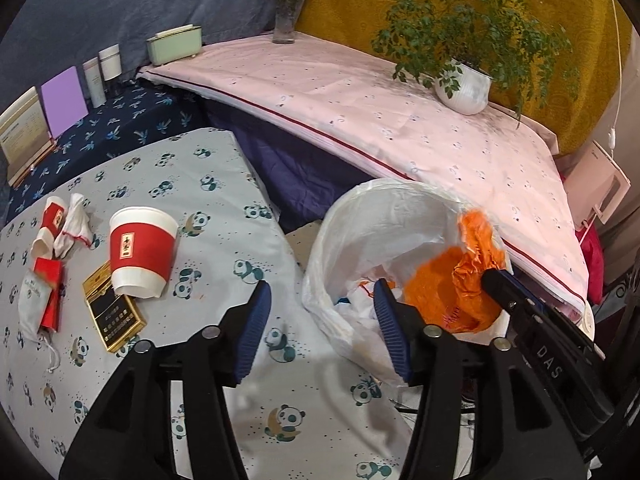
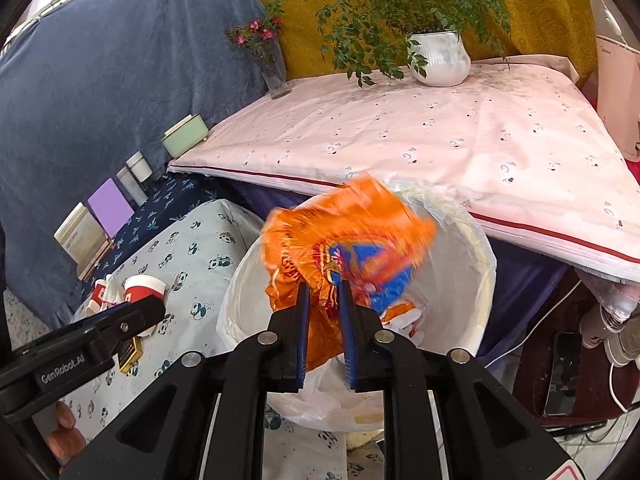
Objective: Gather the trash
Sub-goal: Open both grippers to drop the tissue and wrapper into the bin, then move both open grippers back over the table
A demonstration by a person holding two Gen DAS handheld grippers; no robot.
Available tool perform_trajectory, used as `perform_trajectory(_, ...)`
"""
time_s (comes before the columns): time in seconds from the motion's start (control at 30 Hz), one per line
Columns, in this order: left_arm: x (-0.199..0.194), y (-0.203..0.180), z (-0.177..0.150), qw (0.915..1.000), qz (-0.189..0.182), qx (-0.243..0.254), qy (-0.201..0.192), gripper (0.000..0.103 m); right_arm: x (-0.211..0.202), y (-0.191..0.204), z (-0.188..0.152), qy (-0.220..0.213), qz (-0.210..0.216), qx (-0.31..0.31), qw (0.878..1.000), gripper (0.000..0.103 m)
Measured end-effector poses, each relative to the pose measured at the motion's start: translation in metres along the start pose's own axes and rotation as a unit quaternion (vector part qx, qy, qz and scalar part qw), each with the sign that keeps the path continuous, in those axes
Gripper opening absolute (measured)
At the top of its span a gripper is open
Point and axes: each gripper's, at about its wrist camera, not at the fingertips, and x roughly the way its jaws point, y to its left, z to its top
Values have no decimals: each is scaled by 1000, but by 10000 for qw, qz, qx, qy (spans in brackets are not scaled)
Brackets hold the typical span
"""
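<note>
Right gripper (image 2: 325,316) is clamped on a crumpled orange wrapper (image 2: 348,240), holding it over the mouth of the white-lined bin (image 2: 476,264) just ahead of its fingers. The wrapper looks blurred, so its exact edge is hard to read, but most of it sits above the liner opening, not outside the rim.

Left gripper (image 1: 320,328) is spread wide with nothing between its pads, hovering over the panda-print table (image 1: 224,184) beside the bin's near edge. More trash waits off to its left: a red-and-white paper cup (image 1: 142,250) on its side, a black-and-gold box (image 1: 114,316) touching the cup, a small red packet (image 1: 50,294), and a crumpled cup with tissue (image 1: 66,222) further left.

Step in hand, by my read: drop the wrapper. To do it well, bring the fingers further over the centre of the opening and lower before releasing, since light foil can drift or catch on the liner lip. Open fully so the wrapper doesn't cling to a ribbed pad. Keep the left gripper off the liner so it doesn't drag the bag.
</note>
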Motion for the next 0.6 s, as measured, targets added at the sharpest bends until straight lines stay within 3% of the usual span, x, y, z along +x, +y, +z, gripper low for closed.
perform_trajectory(0.2, -5, 18, -3, 9994, 251, -233, -108, 73, -6, 11, 3, -118, 45, -20, 9999, 30)
perform_trajectory(0.37, -14, 31, -5, 9985, 320, -407, -157, 75, -18, 25, 3, -232, 101, -109, 9996, 42)
perform_trajectory(0.6, -33, 46, -12, 9971, 391, -579, -301, 78, -34, 49, 4, -307, 221, -274, 9989, 46)
